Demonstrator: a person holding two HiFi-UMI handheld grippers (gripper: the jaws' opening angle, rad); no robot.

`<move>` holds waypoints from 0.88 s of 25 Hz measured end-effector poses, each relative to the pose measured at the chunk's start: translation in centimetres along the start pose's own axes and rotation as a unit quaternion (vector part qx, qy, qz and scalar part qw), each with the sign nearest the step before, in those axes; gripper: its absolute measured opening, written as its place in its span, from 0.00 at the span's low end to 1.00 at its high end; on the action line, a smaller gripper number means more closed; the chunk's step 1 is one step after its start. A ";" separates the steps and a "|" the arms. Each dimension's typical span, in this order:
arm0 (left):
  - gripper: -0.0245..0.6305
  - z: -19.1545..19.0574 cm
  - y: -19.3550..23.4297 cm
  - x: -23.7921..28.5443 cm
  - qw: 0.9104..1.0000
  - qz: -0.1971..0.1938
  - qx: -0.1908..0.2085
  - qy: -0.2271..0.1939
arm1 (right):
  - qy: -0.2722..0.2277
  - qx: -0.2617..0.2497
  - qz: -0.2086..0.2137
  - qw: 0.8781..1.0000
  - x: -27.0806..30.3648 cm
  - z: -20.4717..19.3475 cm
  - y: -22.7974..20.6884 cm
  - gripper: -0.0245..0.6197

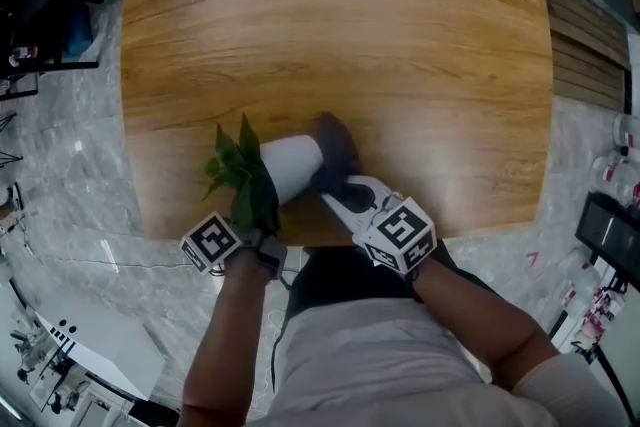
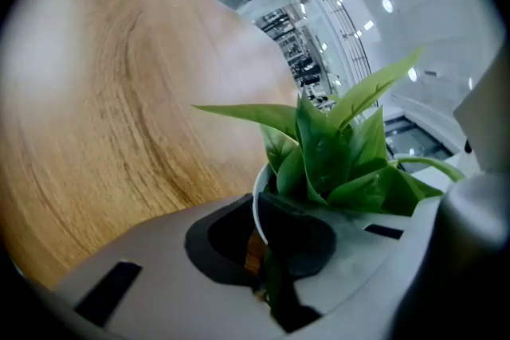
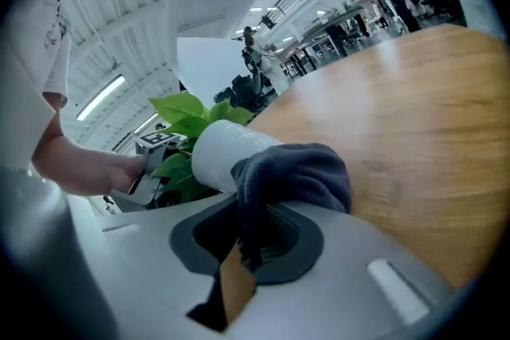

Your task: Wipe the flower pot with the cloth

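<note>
Flower pot [image 1: 291,165]: white, tipped on its side over the near edge of the tabletop [image 1: 340,35], mouth toward the person.
Contents: a green leafy plant [image 1: 236,171] spills out of the mouth.
Left gripper [image 1: 258,233]: jaws closed narrow on the pot's rim, leaves just past them.
Right gripper [image 1: 340,195]: jaws clamped on a dark grey cloth [image 1: 335,151].
Cloth against pot: bunched ahead of the right jaws, pressed on the pot's base end, opposite the plant.

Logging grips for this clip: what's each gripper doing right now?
Left gripper: shut on the rim of the round white flower pot.
Right gripper: shut on the dark grey cloth.
</note>
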State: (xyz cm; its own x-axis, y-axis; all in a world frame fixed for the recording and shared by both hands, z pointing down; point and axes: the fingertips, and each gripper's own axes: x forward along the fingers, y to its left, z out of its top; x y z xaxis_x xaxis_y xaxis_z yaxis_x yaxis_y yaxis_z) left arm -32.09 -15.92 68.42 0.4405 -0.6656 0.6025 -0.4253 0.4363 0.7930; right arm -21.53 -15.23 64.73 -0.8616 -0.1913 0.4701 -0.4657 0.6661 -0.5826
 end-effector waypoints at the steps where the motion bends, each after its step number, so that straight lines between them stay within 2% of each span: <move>1: 0.07 0.1 -0.2 -0.1 1.000 0.005 0.030 0.001 | -0.001 0.007 -0.003 1.000 -0.3 0.2 -0.2 0.09; 4: 0.08 0.5 -0.7 -0.3 0.994 0.019 0.111 0.001 | -0.037 -0.006 0.027 0.999 -0.7 3.7 2.1 0.09; 7: 0.08 0.7 -1.2 -0.5 0.980 0.031 0.195 0.001 | -0.076 -0.029 0.081 0.993 -0.6 7.2 5.2 0.09; 9: 0.09 0.6 -1.2 -0.6 0.974 0.033 0.226 0.000 | -0.087 -0.029 0.091 0.992 -0.5 7.4 5.1 0.09; 11: 0.09 0.5 -1.1 -0.9 0.968 0.034 0.248 -0.003 | -0.090 -0.018 0.075 0.993 -0.5 6.4 3.2 0.09; 14: 0.10 0.6 -1.3 -1.3 0.960 0.029 0.280 -0.006 | -0.072 0.009 0.021 0.997 -0.7 4.5 -1.0 0.09; 17: 0.09 0.5 -2.3 -1.4 0.943 0.028 0.332 -0.008 | -0.055 0.025 0.000 0.998 -0.7 4.1 -2.3 0.09; 19: 0.09 0.4 -2.9 -1.4 0.934 0.033 0.357 -0.011 | -0.067 0.018 0.026 0.997 -0.8 5.7 -0.1 0.09; 22: 0.09 0.1 -3.4 -1.4 0.922 0.043 0.385 -0.014 | -0.098 0.023 0.093 0.991 -1.2 8.9 4.6 0.09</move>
State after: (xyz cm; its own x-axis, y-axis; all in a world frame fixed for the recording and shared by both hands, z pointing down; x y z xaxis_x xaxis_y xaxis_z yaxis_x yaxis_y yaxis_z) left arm -31.38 -16.55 64.85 0.3630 -0.6680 0.6496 -0.8977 -0.0640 0.4358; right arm -24.42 -18.34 55.52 -0.9536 -0.2085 0.2172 -0.3010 0.6695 -0.6791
